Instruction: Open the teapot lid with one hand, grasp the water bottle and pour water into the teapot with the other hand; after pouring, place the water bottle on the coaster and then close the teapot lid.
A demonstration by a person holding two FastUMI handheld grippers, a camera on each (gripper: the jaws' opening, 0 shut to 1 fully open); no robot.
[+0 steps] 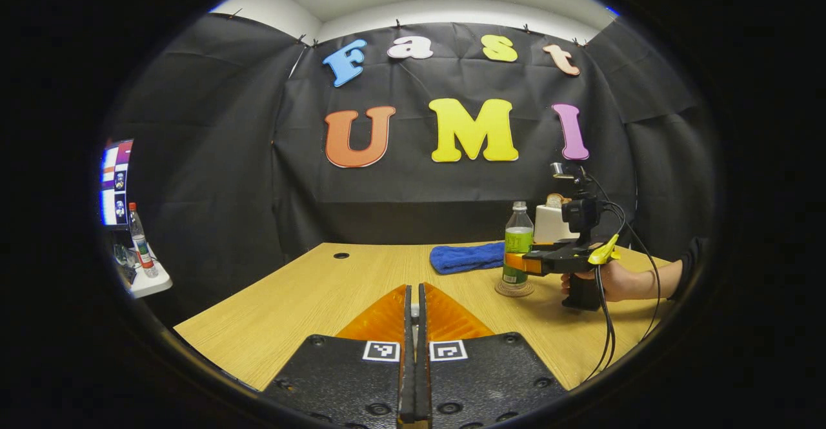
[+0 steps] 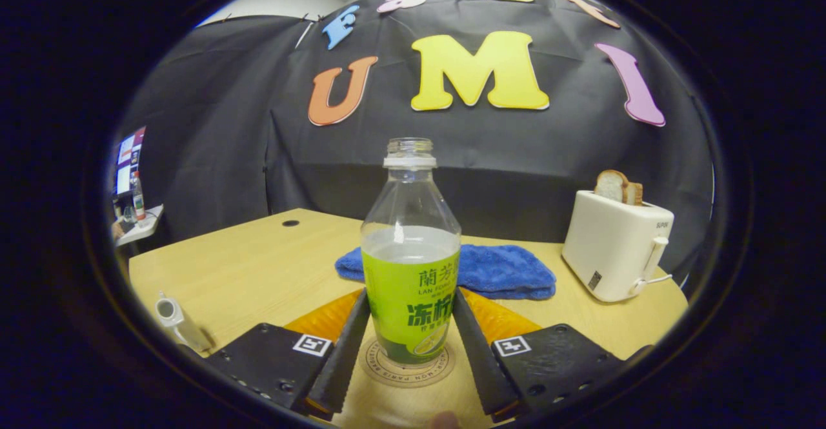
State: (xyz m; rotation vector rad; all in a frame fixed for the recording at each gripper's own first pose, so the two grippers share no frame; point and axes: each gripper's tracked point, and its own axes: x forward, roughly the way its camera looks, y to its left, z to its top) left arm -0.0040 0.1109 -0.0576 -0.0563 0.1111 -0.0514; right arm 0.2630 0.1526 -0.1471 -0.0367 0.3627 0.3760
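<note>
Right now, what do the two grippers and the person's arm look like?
Left gripper: black body plates, each with a square black-and-white marker. Right gripper: black body with pistol handle, a camera on top, a yellow clip and black cables hanging from it. The hand holding it has a dark sleeve.

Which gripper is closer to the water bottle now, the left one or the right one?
The right gripper. Its two fingers flank the water bottle, which stands on the coaster. The left gripper sits fingers together, well back across the table from the bottle.
</note>
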